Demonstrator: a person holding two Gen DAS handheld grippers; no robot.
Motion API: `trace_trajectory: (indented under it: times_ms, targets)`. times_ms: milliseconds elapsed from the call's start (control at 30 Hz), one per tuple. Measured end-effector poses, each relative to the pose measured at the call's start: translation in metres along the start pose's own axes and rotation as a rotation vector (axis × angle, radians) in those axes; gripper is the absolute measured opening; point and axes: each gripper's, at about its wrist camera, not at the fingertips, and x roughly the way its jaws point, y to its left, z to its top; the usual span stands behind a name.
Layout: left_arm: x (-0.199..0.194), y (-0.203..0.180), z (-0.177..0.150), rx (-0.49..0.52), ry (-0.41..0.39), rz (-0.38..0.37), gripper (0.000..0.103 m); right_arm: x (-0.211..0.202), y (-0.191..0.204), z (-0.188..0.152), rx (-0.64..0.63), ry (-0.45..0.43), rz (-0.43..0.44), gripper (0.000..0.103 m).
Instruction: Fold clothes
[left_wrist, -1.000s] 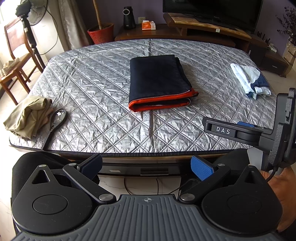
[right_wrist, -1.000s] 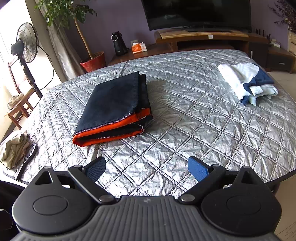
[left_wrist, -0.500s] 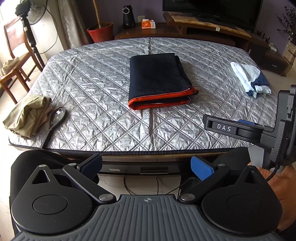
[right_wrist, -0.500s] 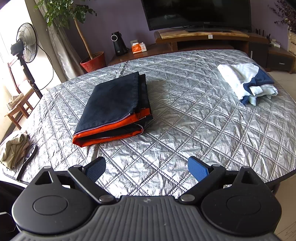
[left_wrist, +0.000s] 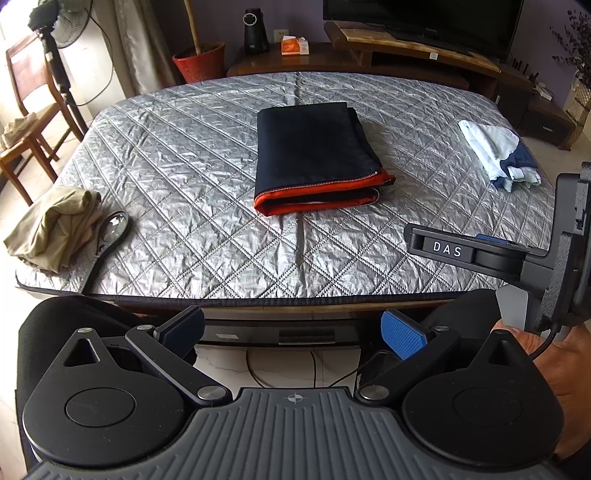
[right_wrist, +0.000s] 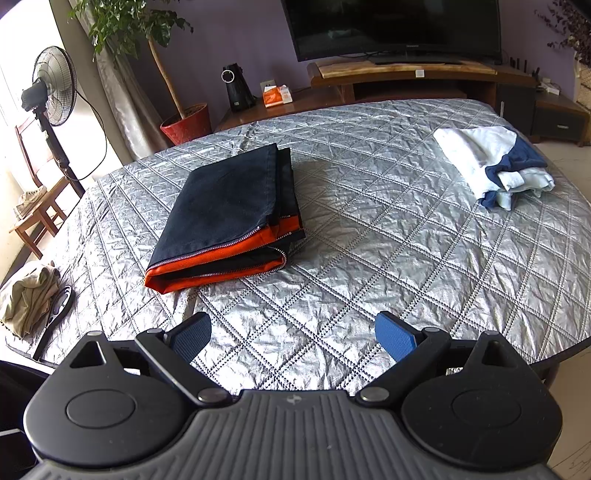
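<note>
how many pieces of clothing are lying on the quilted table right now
3: a folded dark garment with orange lining mid-table, a white and blue bundle at the right edge, and a crumpled khaki one at the near left corner. Each heap may hold more than one piece.

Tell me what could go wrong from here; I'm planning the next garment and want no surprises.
Three risks, as judgements:
1. The magnifying glass lies against the crumpled beige garment at the table's edge; lifting that garment could drag it off.
2. The white and blue garment is bunched, so a pinch may catch several layers.
3. The folded dark jacket fills the middle of the quilted cover; spreading another garment could disturb it.
Both the left hand-held gripper and the right hand-held gripper are open, holding nothing.
</note>
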Motion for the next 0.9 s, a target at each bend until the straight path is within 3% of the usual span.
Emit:
trace_trajectory:
  times_ms: [533, 900]
  targets:
    - [0.006, 0.002, -0.003, -0.005, -0.006, -0.035, 0.103, -0.002, 0.001, 0.000, -0.007, -0.004, -0.004, 0.094]
    - [0.013, 0.018, -0.002, -0.015, -0.044, -0.007, 0.103, -0.006, 0.004, -0.002, -0.035, -0.031, -0.019, 0.094]
